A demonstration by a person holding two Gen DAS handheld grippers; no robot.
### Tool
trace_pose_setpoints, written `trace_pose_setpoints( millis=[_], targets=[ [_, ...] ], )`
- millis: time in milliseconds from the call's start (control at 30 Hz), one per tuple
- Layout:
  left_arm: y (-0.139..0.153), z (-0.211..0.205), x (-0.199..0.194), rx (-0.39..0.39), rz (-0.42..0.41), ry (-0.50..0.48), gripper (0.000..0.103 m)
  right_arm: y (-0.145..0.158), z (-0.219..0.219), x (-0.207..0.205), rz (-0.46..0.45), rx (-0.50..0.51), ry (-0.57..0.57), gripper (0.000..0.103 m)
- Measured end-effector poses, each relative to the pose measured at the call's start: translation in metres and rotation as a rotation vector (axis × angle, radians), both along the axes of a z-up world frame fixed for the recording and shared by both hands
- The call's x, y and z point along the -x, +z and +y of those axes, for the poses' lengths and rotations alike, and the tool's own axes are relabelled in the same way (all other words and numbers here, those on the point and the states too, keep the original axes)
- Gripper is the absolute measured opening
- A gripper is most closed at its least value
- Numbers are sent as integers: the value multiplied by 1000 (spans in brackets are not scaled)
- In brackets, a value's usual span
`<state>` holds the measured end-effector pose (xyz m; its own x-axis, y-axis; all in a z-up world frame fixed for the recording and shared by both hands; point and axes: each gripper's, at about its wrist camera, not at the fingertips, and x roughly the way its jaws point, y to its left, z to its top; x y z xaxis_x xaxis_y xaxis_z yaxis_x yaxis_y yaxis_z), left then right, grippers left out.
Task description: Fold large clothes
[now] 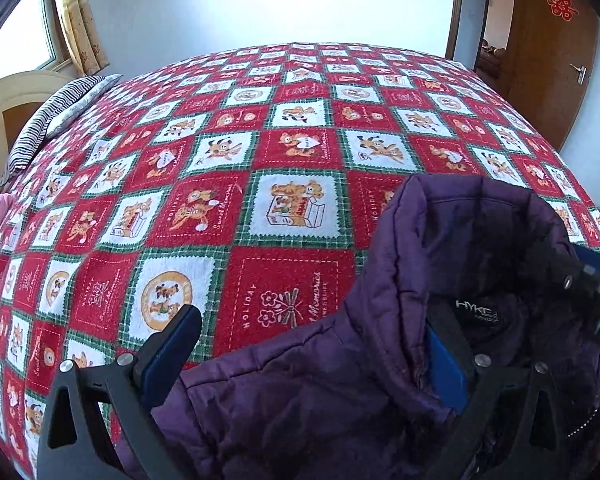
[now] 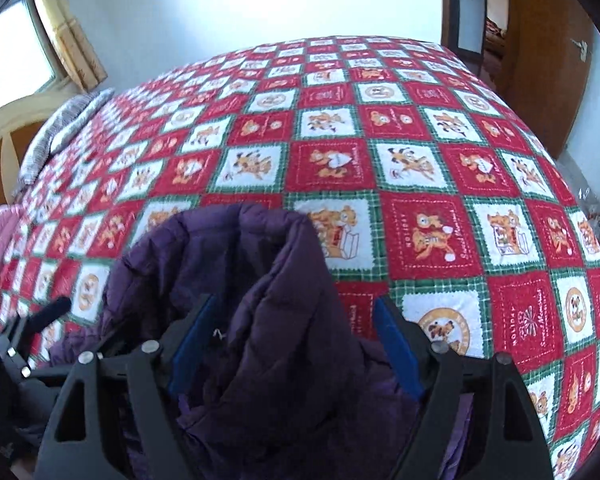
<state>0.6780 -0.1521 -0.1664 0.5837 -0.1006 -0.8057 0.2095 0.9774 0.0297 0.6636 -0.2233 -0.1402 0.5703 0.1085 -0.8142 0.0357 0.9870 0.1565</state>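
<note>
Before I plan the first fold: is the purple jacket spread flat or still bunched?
Bunched: the purple jacket stands crumpled with its collar upright on the bedspread.

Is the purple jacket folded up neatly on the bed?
No, the purple jacket bunches unfolded with its collar standing up, above the red checked blanket.

Left gripper [image 1: 312,354]: matte black frame, two angular arms, each with a triangular cut-out near the base. Round silver screw heads sat at the arm joints. Fingers [image 1: 172,350] carried flat blue pads on their inner faces, set in black holders.

Right gripper [image 2: 296,346]: same build. Black arms with triangular cut-outs, silver screws at the pivots, blue pads on the fingers [image 2: 398,354]. A small pale scuff marked the left-hand pad.

No sleeve or hand of the person was visible in either wrist view.
</note>
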Motion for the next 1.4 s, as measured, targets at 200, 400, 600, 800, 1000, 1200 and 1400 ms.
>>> trace_pose_setpoints(
  millis=[200, 400, 600, 800, 1000, 1200, 1400],
  targets=[
    [-1, -13, 17, 51, 32, -146, 17, -7, -5, 19, 52, 111, 49, 19],
    [29, 3, 57, 55, -21, -199, 11, 4, -28, 67, 33, 165, 104, 11],
    [29, 24, 96, -16, -91, -226, 10, -7, -47, 104, 37, 177, 120, 9],
    [-25, 39, 91, -32, 12, -191, 10, -47, -53, 100, 105, 189, 124, 9],
    [-33, 41, 96, -22, 1, -203, 10, -31, -57, 109, 81, 178, 158, 25],
    [-36, 41, 95, -19, -3, -209, 10, 18, -67, 126, -70, 171, 15, 63],
    [-37, 37, 99, -55, -18, -216, 10, 43, -58, 107, -134, 34, -40, 66]
  ],
)
